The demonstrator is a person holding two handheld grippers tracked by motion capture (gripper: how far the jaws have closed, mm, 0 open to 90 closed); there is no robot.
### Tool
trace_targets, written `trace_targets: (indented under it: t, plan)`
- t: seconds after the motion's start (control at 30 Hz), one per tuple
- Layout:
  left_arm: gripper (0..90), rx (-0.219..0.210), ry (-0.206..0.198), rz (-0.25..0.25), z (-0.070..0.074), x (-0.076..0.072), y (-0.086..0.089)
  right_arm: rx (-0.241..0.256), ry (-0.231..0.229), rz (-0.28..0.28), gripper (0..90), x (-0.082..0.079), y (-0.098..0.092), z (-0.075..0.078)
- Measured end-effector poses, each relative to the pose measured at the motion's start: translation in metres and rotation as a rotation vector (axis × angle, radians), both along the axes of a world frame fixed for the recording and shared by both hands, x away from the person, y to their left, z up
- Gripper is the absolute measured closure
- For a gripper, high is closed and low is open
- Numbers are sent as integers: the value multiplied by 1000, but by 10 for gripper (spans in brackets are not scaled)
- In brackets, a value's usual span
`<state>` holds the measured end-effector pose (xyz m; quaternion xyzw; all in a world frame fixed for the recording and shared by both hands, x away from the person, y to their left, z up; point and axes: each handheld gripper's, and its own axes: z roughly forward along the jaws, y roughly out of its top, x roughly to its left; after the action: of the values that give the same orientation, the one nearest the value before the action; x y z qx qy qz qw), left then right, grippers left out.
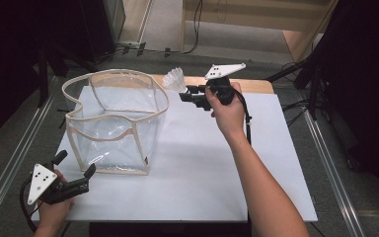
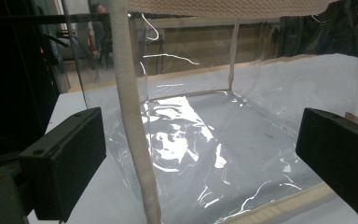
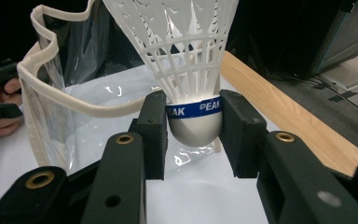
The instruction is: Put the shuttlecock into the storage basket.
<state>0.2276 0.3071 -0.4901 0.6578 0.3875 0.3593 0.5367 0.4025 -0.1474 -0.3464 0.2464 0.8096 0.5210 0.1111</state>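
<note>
The right hand-held gripper (image 3: pixel 193 128) clamps a white plastic shuttlecock (image 3: pixel 186 70) at its blue-banded cork; the left hand-held gripper (image 2: pixel 200 158) gapes wide.

White-topped table (image 1: pixel 217 168) filling centre of the high view, wooden strip (image 1: pixel 256 85) along its far edge at upper centre, clear plastic bag with beige fabric trim (image 1: pixel 114 123) standing open on it at left of centre

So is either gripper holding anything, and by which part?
The right gripper grips a shuttlecock by its rounded base. The left gripper is open, holding nothing.
</note>
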Motion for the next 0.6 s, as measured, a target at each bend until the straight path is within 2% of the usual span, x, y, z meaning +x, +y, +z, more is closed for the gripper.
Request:
trace_targets:
  t: [0.6]
  plan:
    - [23, 3, -1, -1, 0, 0, 0, 27, -4, 36, 614, 1, 15, 1]
